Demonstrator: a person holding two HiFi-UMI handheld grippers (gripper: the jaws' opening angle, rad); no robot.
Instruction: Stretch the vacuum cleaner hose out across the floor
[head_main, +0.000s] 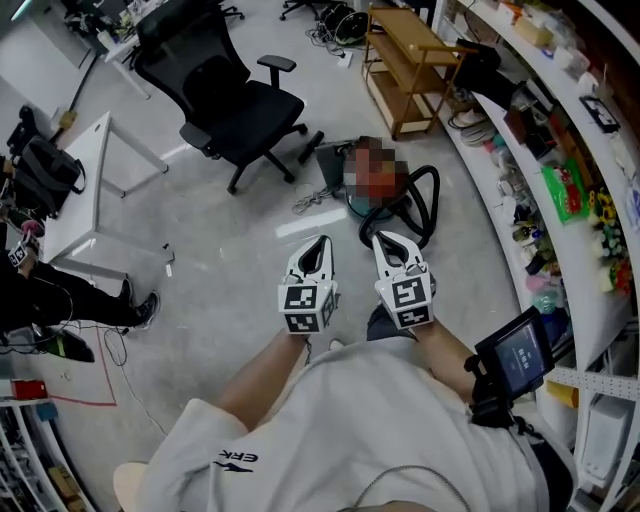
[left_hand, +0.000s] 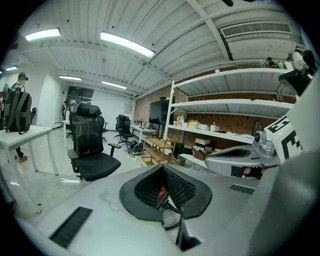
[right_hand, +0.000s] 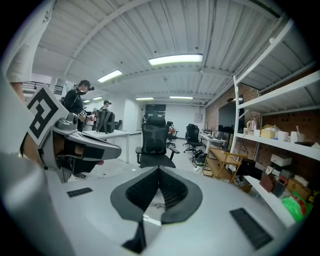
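A white desk (head_main: 88, 190) with a dark backpack (head_main: 45, 172) on it stands well off to the left of the left gripper (head_main: 322, 241), and a seated person's legs (head_main: 95, 300) stretch out below the desk. A black office chair (head_main: 238, 105) sits on the grey floor (head_main: 220, 270), ahead of that gripper and to its left.

The person in a white T-shirt (head_main: 370, 430) holds both tools out side by side, close together but not touching. The left gripper is clenched with nothing in it: its own view shows the two dark ribbed pads (left_hand: 150, 186) meeting at the tip. The right gripper (head_main: 385, 238) is closed too and carries nothing, its pads pressed together along their length.

The vacuum cleaner (head_main: 385, 200) lies on the floor just ahead of the right gripper, part of its body under a blurred patch. Its black hose (head_main: 435, 205) is coiled in a loop round the machine, just beyond the right gripper's tip and slightly to its right, and neither tool touches it.

Farther ahead of the right gripper stands a low wooden rack (head_main: 410, 60), with a tangle of cables (head_main: 335, 25) on the floor at its left end. White wall shelves (head_main: 505, 150) crowded with boxes and small goods curve away to the right of the right gripper. A small dark screen (head_main: 518, 352) is strapped to the person's right forearm, behind that gripper.
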